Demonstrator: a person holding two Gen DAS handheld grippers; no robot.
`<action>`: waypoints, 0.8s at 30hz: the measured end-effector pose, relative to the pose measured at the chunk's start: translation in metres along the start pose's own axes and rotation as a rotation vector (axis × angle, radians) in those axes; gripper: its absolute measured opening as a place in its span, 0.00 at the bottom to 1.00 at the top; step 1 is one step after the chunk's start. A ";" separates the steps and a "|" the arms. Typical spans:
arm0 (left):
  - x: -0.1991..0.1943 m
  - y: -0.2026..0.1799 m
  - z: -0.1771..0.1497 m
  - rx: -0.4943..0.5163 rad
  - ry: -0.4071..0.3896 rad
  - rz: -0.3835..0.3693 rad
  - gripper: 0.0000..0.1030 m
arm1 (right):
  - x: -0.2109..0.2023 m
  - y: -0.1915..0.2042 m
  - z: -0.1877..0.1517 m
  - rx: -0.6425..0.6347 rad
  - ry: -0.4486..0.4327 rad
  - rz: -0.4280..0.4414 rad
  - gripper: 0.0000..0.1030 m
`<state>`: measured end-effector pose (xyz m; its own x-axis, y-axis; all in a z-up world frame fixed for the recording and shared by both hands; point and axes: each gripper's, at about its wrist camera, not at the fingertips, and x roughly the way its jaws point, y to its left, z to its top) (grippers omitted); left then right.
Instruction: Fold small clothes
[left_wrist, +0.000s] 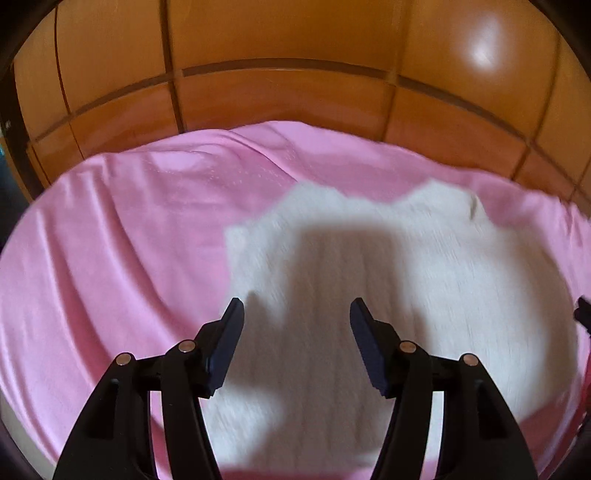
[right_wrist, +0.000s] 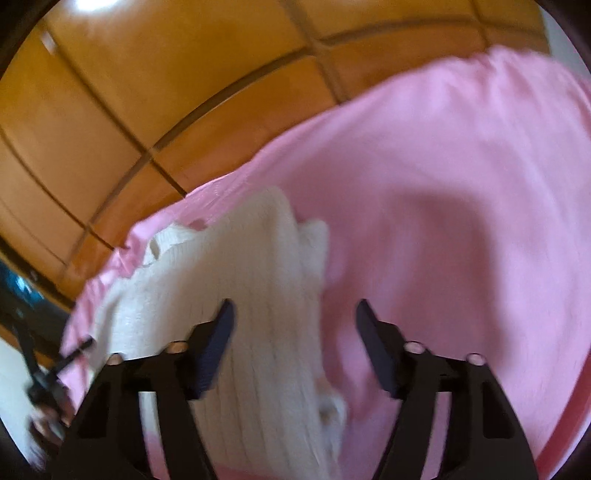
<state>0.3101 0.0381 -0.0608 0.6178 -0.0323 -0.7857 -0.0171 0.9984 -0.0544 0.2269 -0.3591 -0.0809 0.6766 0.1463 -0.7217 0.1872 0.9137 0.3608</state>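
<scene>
While both hand-held grippers, left (left_wrist: 296, 314) and right (right_wrist: 293, 314), are held spread and empty, the white knit garment (left_wrist: 369, 277) is laid flat on the pink sheet (left_wrist: 110, 240), presumably for folding.

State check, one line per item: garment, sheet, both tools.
white knit garment: lying spread on the pink sheet, not yet folded, not gripped.
pink sheet: spread over the surface, wrinkled.
left tool: open, nothing between its fingers, above the garment.
right tool: open, nothing gripped, over the garment's edge and the sheet.
wooden panels: behind the sheet, glossy.
</scene>
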 end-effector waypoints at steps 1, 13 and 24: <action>0.006 0.006 0.006 -0.023 0.008 0.009 0.59 | 0.007 0.007 0.006 -0.016 0.003 -0.003 0.59; 0.060 0.014 0.037 -0.027 0.013 -0.085 0.06 | 0.087 0.050 0.050 -0.215 0.064 -0.233 0.05; 0.092 0.002 0.040 0.007 0.012 0.091 0.09 | 0.107 0.031 0.047 -0.154 0.023 -0.330 0.04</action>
<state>0.3980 0.0391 -0.1088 0.6041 0.0581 -0.7948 -0.0673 0.9975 0.0217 0.3388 -0.3329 -0.1186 0.5812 -0.1596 -0.7979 0.2829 0.9590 0.0142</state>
